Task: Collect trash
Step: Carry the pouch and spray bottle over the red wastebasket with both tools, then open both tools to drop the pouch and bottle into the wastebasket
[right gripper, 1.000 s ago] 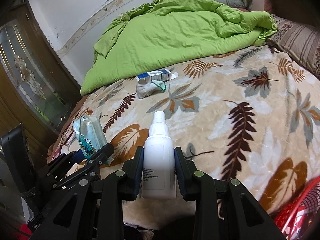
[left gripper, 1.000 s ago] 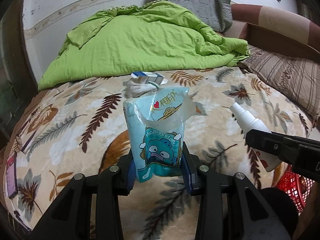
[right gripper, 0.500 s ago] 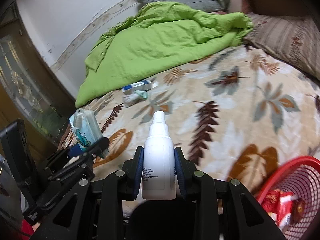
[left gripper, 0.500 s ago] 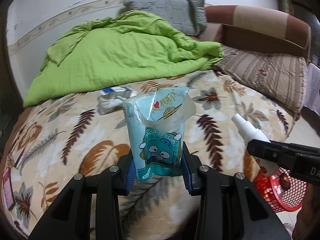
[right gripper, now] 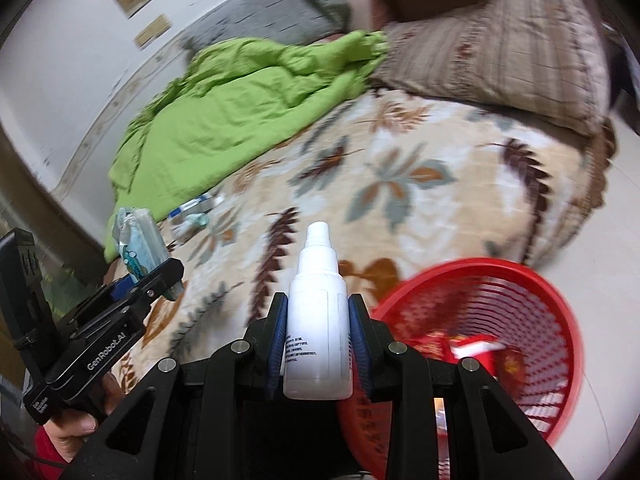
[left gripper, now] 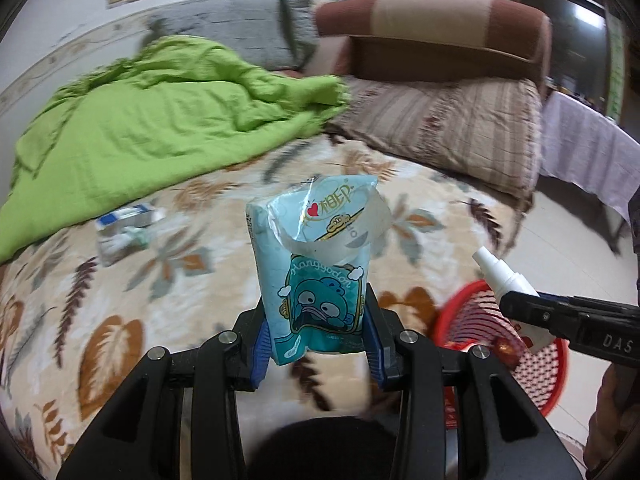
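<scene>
My left gripper [left gripper: 316, 344] is shut on a light blue cartoon tissue packet [left gripper: 316, 264], held upright above the bed edge. My right gripper [right gripper: 318, 344] is shut on a white plastic bottle [right gripper: 318, 320], held upright just left of a red mesh basket [right gripper: 532, 292] on the floor. The basket [left gripper: 536, 372] holds some red wrappers [right gripper: 472, 348]. The bottle also shows at the right of the left wrist view [left gripper: 500, 272]. The packet also shows at the left of the right wrist view [right gripper: 138, 240]. A blue-and-white box [left gripper: 128, 216] and a crumpled tissue [left gripper: 120, 240] lie on the bed.
The leaf-patterned bedspread [left gripper: 180, 292] fills the middle. A green quilt [left gripper: 160, 120] is heaped at the back. Brown striped pillows [left gripper: 448, 124] and a brown headboard [left gripper: 432, 36] are to the right. Pale tiled floor [right gripper: 600, 240] surrounds the basket.
Both grippers have swung right, away from the bed, still holding the packet and the bottle. The red basket has come well into both views.
</scene>
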A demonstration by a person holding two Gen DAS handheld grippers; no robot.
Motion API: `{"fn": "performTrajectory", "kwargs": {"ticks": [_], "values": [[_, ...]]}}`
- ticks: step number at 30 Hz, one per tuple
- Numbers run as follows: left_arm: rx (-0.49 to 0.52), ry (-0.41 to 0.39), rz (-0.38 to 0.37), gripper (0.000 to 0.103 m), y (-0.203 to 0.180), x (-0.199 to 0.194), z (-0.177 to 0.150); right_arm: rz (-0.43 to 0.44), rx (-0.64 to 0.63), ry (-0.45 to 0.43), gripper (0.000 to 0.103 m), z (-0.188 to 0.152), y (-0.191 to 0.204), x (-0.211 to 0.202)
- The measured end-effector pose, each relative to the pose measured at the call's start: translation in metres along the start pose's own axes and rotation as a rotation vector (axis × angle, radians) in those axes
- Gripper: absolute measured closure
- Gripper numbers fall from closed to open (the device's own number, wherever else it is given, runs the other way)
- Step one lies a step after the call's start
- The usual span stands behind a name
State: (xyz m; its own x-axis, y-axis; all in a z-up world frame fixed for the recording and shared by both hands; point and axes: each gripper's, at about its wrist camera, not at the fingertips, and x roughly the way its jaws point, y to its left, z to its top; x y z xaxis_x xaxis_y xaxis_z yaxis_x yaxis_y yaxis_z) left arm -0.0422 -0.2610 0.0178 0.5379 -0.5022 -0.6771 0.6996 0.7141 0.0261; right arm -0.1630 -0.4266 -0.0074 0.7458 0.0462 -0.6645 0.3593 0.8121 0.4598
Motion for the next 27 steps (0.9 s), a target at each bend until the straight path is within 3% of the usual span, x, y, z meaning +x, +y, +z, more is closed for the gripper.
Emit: {"fn": "performTrajectory", "kwargs": {"ticks": [8, 27], "values": [[0.032, 0.086, -0.167, 0.065, -0.048, 0.016, 0.002, -0.088, 0.098, -0.04, 0.07, -0.003, -0.053, -0.041], [0.129, 0.186, -0.321, 0.062, -0.108, 0.043, -0.005, -0.128, 0.181, -0.023, 0.07, -0.013, -0.085, -0.044]]}}
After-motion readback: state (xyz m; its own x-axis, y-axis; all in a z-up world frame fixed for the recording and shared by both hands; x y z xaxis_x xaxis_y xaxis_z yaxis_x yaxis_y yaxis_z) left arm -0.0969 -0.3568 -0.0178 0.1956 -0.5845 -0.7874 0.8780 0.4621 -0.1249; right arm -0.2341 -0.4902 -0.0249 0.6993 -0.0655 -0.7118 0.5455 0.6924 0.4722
